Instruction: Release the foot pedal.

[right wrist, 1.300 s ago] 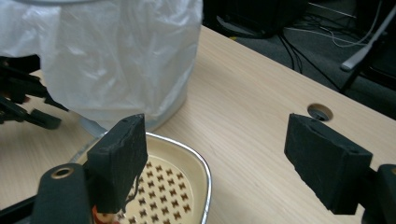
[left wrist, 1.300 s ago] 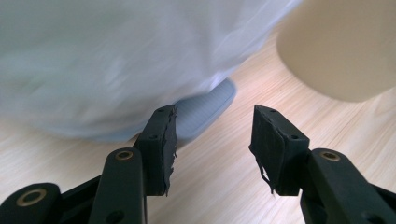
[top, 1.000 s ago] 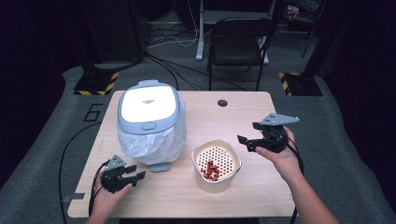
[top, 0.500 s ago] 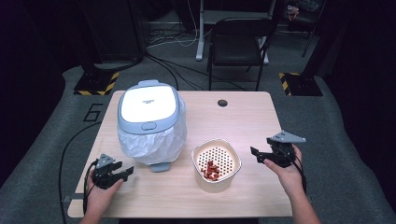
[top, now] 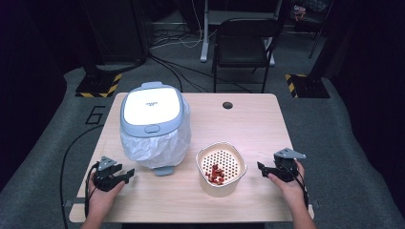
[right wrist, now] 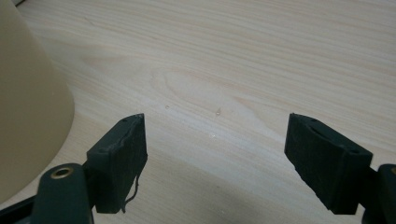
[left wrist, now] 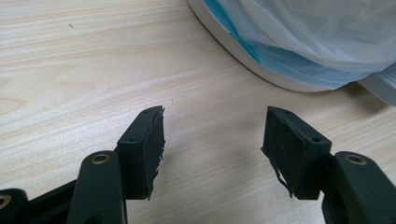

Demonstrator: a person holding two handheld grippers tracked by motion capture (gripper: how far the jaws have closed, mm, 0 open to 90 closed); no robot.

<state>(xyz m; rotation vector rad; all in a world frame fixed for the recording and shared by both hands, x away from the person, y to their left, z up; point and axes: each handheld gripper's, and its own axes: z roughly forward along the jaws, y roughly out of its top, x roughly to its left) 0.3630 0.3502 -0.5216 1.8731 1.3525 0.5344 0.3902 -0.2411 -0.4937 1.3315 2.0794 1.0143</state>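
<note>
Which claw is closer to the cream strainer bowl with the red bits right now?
Right. The right claw sits just off the strainer bowl on its right side, open and apart from it. The left claw is farther, across the table in front of the lidded bin.

The high view hangs above the person's edge of the surface (top: 267, 124), looking forward and down, far enough back to take in the whole wooden top, the floor around it and a chair (top: 243, 43) beyond.

The left gripper view rides low on the left claw (left wrist: 212, 140), almost skimming the wood, facing the base of the lidded bin (left wrist: 280, 70) with its plastic liner, which stands close ahead.

The right gripper view sits equally low on the right claw (right wrist: 215, 154), aimed across bare wood, with the cream strainer bowl (right wrist: 28, 102) at its left edge.

Both claw views share the bin (top: 153, 126) and bowl (top: 221, 164) with the high view.
</note>
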